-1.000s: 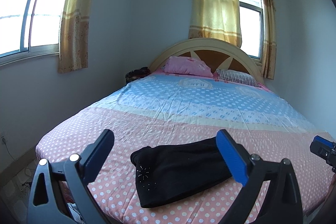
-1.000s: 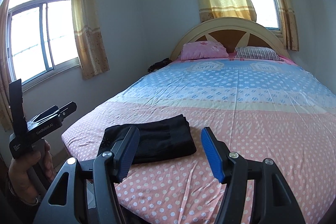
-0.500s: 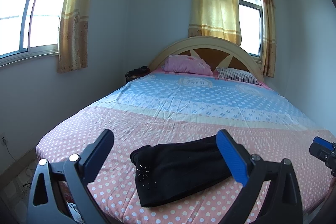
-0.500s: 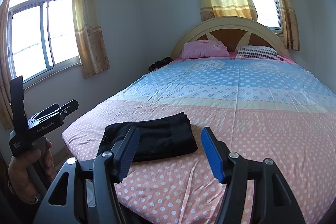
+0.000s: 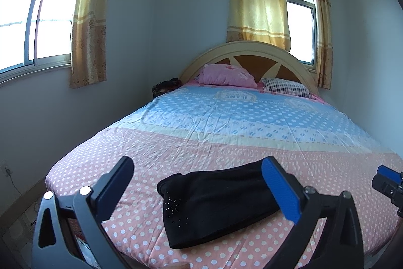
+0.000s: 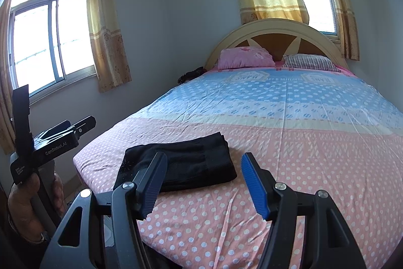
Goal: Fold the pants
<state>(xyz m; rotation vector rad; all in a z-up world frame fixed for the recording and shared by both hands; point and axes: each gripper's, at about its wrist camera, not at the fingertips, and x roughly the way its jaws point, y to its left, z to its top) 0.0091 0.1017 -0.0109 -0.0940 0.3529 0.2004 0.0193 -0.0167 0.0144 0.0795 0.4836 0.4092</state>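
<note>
Pants [image 5: 216,203] lie in a compact black bundle near the foot end of the bed [image 5: 252,122], on the pink dotted part of the sheet, with a small cluster of sparkly studs showing at the corner closest to me. Nothing has changed over the last second: I see the bundle in the same spot and shape, and both tools hang where they were, back from the mattress edge.

My left gripper [image 5: 199,190] has its fingers spread wide with nothing between them; the pants only appear framed behind the gap, untouched. My right gripper [image 6: 204,183] is likewise parted about halfway and empty, its fingers short of the cloth, aimed just beside the bundle's right edge. From the right wrist view I can also see the hand [image 6: 22,213] gripping the left tool's handle off the bed's corner.

I read this stillness as a pause with the fold most likely finished: the garment looks doubled over neatly, edges roughly aligned, and neither tool is reaching for it.
</note>
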